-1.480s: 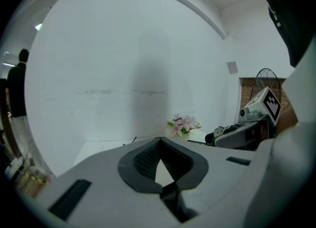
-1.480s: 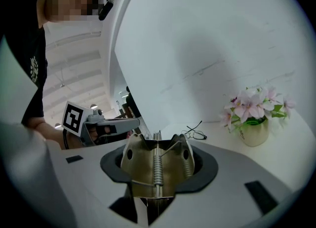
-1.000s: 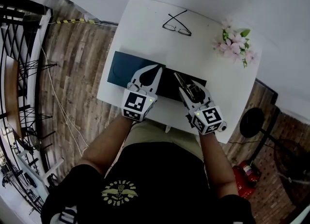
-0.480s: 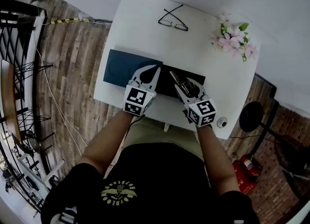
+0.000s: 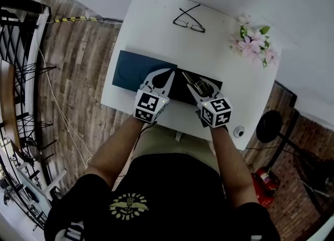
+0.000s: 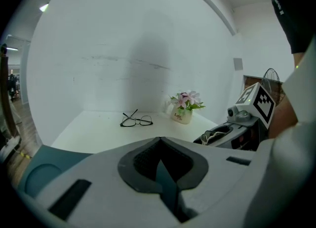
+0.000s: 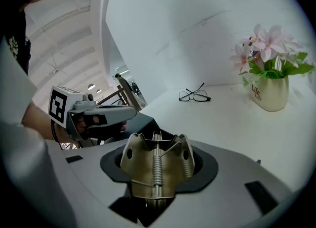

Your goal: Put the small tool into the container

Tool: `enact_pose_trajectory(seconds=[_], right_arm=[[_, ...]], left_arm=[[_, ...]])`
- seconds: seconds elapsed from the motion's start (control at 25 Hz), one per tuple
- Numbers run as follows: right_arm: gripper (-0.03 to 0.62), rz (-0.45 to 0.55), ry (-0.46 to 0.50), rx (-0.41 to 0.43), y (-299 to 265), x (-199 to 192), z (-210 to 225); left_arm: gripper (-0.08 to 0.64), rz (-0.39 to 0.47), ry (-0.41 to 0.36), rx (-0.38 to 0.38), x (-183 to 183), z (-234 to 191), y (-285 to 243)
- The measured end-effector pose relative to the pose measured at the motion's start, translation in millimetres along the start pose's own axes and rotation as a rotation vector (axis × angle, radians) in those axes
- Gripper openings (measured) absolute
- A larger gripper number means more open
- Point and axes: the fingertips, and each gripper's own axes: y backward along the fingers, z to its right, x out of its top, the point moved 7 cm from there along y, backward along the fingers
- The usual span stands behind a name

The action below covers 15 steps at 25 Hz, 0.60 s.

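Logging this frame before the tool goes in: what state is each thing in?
left gripper: shut, empty
right gripper: shut on small tool
container: flat on table, tool not yet inside
glasses: lying on table
flower pot: upright

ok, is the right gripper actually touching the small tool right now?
Touching. The right gripper view shows the right gripper with its jaws clamped against both sides of the brass-coloured small tool, with no gap visible.
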Motion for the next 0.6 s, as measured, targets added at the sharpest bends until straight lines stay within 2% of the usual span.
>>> enact_pose_trajectory(seconds=[0.24,0.44,0.6], right_arm=[[0.198,-0.091,-0.018,-0.039,-7.2,-3.4,4.5],[0.268,-0.127,0.028,0.012,-5.0,-3.8,-2.1],[0.279,-0.117,0.059,-0.005,11.3,-2.6,1.0]], left_arm=[[0.006,0.003,0.027,0.011,-1.3,-2.9,1.8],[0.006,0.007,0.004,0.02,-1.6,0.3,2.6],[0.006,0.009,-0.019,0.025,-2.3,2.3,1.5]])
